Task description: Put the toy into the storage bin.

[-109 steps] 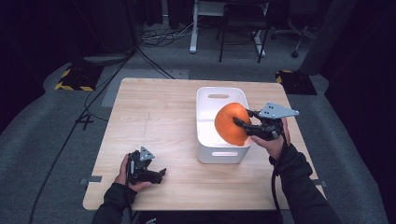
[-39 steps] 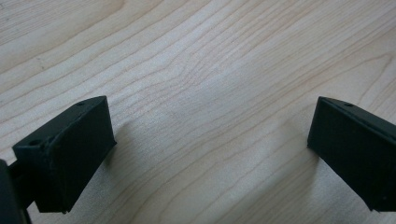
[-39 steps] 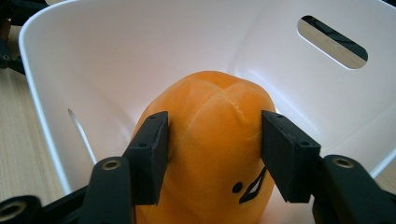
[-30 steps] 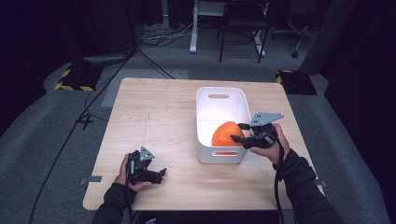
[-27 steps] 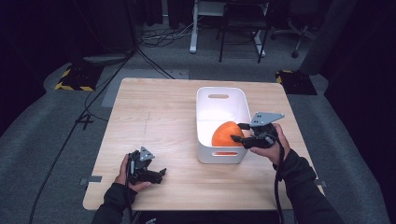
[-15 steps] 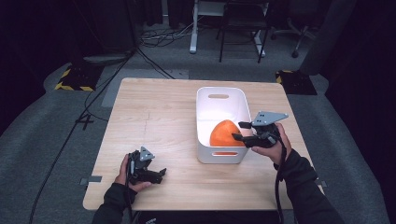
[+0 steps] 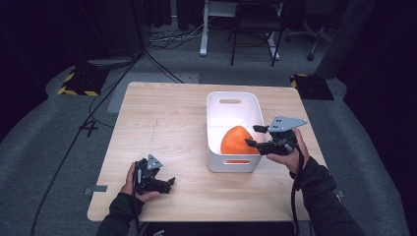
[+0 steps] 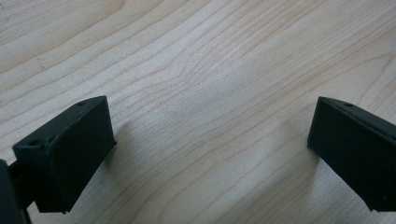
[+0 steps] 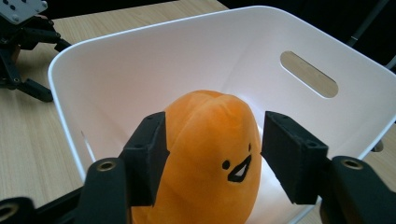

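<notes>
An orange plush toy with a small drawn face lies inside a white plastic bin at the table's middle right. My right gripper hovers over the bin's right rim, open. In the right gripper view its jaws stand on either side of the plush, with a narrow gap at the right jaw. My left gripper rests low on the table near the front left edge. It is open, and bare wood lies between its wide-spread jaws.
The bin has slot handles in its end walls. The wooden table is bare to the left of the bin. Dark floor, cables and chair legs lie beyond the far edge.
The right gripper lowered the orange plush from above the bin down into it, then opened and drew back slightly to the right. The left gripper stayed put.
</notes>
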`<act>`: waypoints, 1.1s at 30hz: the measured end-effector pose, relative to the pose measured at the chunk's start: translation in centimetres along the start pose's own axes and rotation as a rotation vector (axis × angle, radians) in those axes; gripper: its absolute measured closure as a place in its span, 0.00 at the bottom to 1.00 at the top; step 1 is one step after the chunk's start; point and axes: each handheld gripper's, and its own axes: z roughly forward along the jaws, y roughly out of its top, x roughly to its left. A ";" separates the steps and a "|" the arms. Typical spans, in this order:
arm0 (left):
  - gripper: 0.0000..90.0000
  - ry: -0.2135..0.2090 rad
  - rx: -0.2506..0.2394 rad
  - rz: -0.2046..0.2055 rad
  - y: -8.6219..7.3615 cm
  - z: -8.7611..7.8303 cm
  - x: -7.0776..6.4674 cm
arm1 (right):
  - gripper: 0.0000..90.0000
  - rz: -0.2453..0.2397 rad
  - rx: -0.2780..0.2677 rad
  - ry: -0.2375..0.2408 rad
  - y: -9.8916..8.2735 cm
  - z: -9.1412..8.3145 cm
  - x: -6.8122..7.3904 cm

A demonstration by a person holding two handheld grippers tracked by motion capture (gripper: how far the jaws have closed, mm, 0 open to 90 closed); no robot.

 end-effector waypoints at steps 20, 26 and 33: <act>0.01 0.000 0.000 0.001 0.0 0.0 0.0 | 0.28 -0.006 -0.033 -0.077 0.2 -1.2 -0.6; 0.01 0.000 0.000 0.000 0.0 0.0 0.0 | 0.25 0.010 -0.045 -0.096 0.1 -1.9 -0.8; 0.01 0.000 0.000 0.000 0.0 0.0 0.0 | 0.25 0.004 -0.034 -0.125 -0.3 -2.7 -1.2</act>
